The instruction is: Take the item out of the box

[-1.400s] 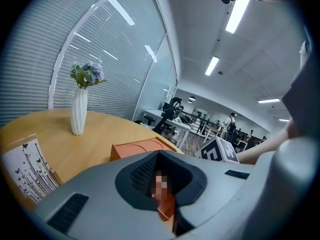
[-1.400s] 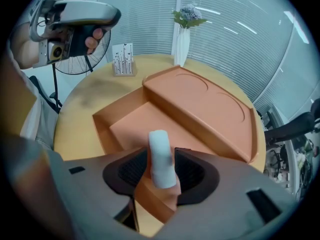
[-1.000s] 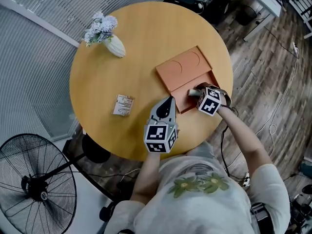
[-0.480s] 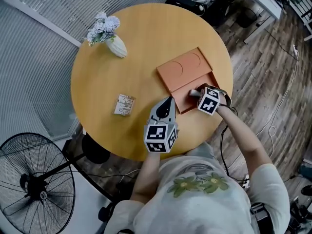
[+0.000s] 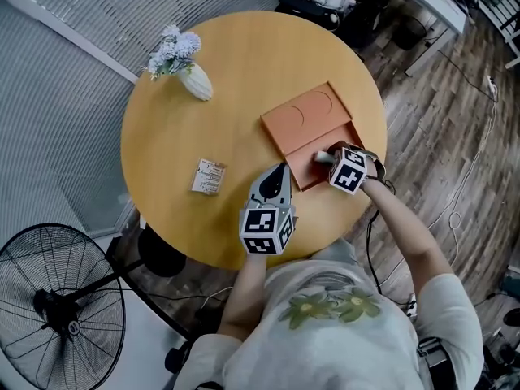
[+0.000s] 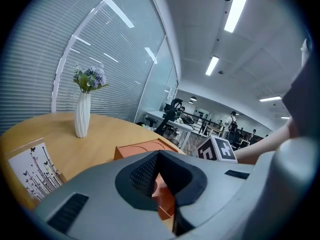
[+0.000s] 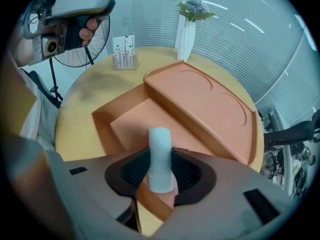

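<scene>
The grasp is in hand: the right tongs [image 7: 160, 176], jaws just closing, clench the white item [image 7: 160, 144] inside the orange box [image 7: 200, 101]. The left tongs [image 6: 159, 159] hover clenched and empty. The next move probably calls for a straight lift clear of the box walls.

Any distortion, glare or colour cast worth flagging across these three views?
Head view: sharp, evenly lit, little glare on the table. Left gripper view: heavy fisheye, dark corners, ceiling lights glaring. Right gripper view: fisheye, bluish blinds, white item sharp.

A round wooden table [image 5: 244, 80] bears vase [image 5: 195, 81], card [image 5: 209, 176] and orange box [image 5: 313, 120].
</scene>
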`<state>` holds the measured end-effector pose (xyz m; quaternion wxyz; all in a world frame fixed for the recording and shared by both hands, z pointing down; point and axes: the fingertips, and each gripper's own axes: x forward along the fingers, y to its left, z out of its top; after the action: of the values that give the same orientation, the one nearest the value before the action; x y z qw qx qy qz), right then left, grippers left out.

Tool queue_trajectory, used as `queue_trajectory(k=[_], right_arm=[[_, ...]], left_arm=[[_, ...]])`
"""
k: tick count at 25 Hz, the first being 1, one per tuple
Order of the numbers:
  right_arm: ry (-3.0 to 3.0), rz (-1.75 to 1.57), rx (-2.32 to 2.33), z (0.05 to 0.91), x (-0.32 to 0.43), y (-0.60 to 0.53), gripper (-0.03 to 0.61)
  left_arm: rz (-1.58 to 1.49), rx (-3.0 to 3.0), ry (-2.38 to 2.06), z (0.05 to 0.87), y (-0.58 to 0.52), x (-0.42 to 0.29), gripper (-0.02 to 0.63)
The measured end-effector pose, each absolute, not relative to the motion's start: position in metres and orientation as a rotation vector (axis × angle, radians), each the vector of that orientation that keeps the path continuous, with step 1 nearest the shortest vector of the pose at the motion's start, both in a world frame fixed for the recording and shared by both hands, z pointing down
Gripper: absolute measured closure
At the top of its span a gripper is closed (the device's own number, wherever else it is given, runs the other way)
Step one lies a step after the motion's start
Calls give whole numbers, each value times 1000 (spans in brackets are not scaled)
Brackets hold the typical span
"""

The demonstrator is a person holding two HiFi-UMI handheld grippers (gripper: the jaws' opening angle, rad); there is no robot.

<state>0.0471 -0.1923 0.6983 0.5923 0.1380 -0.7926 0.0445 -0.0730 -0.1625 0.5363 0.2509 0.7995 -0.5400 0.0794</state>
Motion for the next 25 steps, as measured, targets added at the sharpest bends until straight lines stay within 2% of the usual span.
queue_trajectory(k=[25], right_arm=[[-2008,82,409,635,22,-179,433]], left_arm=[[198,2195,-1503,516,-153,-78,611]])
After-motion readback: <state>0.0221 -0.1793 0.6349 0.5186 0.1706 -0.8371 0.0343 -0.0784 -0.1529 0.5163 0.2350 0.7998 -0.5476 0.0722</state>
